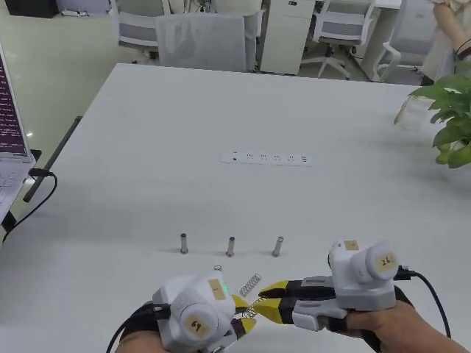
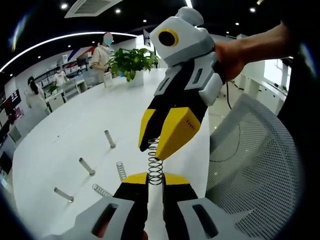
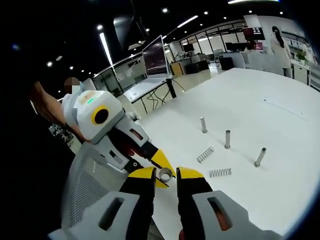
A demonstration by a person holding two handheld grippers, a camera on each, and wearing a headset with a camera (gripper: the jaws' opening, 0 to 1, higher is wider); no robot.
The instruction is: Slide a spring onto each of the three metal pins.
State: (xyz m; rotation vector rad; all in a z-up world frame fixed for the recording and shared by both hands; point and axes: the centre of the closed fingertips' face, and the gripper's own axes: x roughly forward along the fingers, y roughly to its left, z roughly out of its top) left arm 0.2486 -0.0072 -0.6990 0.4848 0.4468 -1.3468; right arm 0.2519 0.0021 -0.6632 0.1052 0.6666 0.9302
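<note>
Three short metal pins (image 1: 184, 243) (image 1: 230, 246) (image 1: 277, 246) stand upright in a row on the white table (image 1: 221, 110), all bare. Just in front of them my left gripper (image 1: 246, 312) and right gripper (image 1: 259, 296) meet tip to tip. Both are shut on the same small spring (image 2: 155, 167), one at each end. The left gripper view shows my own jaws (image 2: 155, 179) on its lower end and the right gripper (image 2: 154, 147) on its upper end. In the right gripper view, the spring's ring end (image 3: 165, 174) sits between my jaws. Two loose springs (image 3: 205, 154) (image 3: 220, 172) lie near the pins.
A power strip (image 1: 268, 158) is set into the table's middle. A laptop (image 1: 11, 125) with a cable sits at the left edge, and a potted plant (image 1: 452, 118) at the right. Office chairs (image 1: 199, 37) stand beyond the far edge. A mesh chair (image 2: 250, 155) is close behind me.
</note>
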